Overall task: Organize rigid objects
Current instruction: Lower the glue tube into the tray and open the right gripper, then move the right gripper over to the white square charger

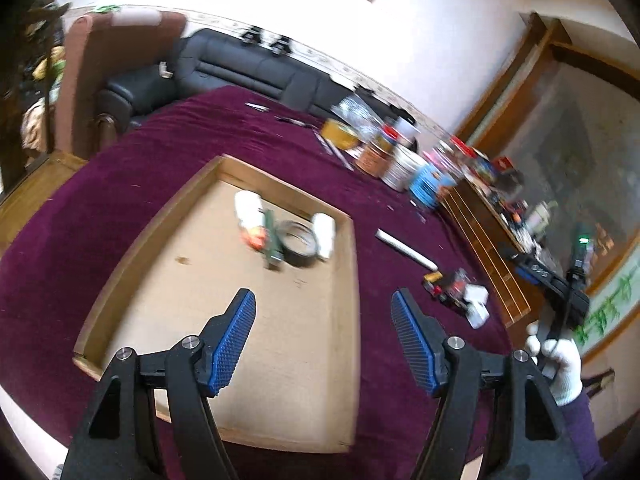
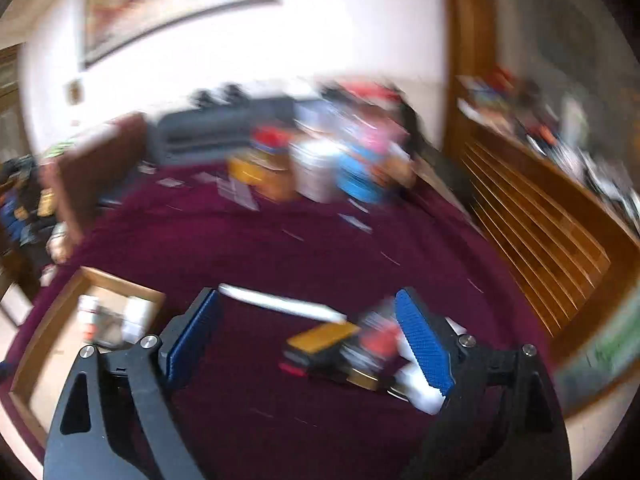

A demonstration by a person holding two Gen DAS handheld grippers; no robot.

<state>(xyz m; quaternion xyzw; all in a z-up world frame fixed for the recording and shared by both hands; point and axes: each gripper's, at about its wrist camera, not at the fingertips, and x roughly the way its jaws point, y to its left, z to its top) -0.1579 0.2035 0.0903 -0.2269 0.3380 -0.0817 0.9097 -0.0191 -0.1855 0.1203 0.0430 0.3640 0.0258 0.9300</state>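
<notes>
Both grippers, left [image 1: 324, 344] and right [image 2: 308, 344], had jaws apart and empty. The white stick [image 1: 406, 249] lay on the surface at the tray's [image 1: 348, 320] three o'clock; it looked light and stiff, best gripped mid-length.

Wooden tray [image 1: 352, 280] flat on maroon cloth. At its far end: two white pieces [image 1: 248, 206], orange bit [image 1: 256, 240], green strip [image 1: 272, 240], black tape roll [image 1: 300, 242], bunched and touching. Outside tray, on cloth: white stick [image 1: 404, 249] flat, angled; near it, cluster of yellow-black block [image 2: 322, 340], red-black item [image 2: 378, 342], white blocks [image 1: 476, 304]. Details blurred.
</notes>
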